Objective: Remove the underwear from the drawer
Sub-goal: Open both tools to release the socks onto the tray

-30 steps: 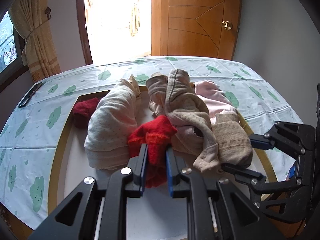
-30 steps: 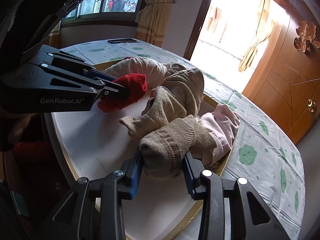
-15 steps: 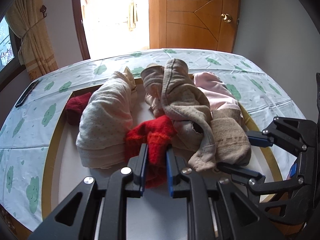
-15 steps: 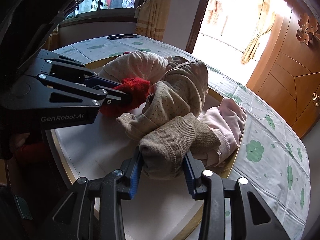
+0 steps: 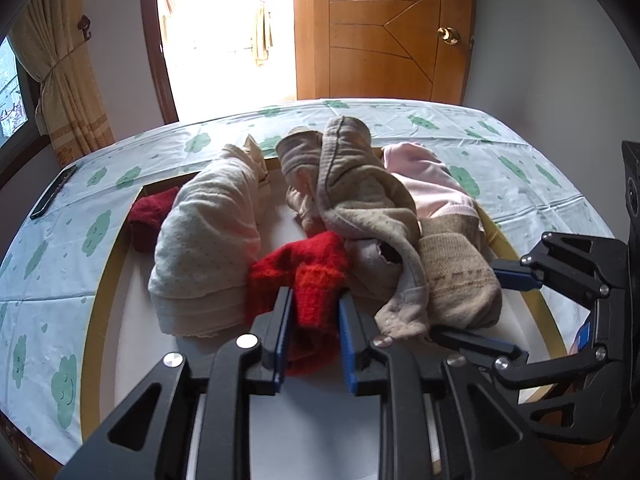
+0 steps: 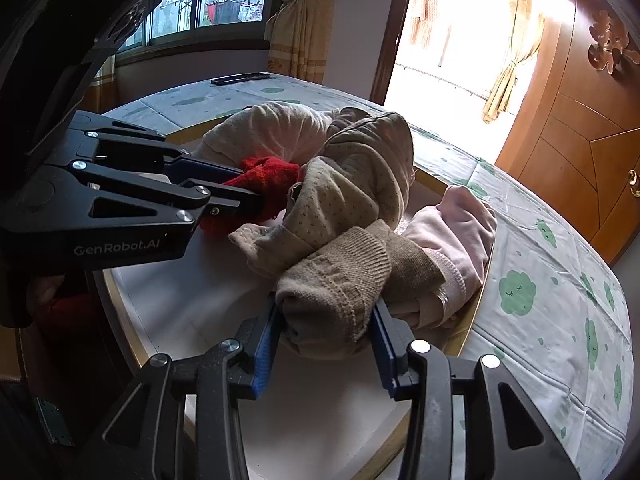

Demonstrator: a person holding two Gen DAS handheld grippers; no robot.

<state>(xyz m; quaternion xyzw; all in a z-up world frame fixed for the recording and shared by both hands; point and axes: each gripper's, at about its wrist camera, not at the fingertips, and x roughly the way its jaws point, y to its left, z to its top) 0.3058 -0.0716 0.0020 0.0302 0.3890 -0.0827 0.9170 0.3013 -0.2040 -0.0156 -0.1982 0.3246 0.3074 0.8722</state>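
Left tool jaws just been easing open, red knit piece between them; right tool loosening around the beige sock at 3 o'clock.

Two red knitted pieces, three beige garments and one pink garment fill the drawer.

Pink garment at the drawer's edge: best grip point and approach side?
Judging by its pose, grip the pink garment at its raised folded hump nearest the drawer rim, coming from above on that rim side. Its near end lies under the tan knit bundle between the right gripper pads, so a front approach looks blocked.
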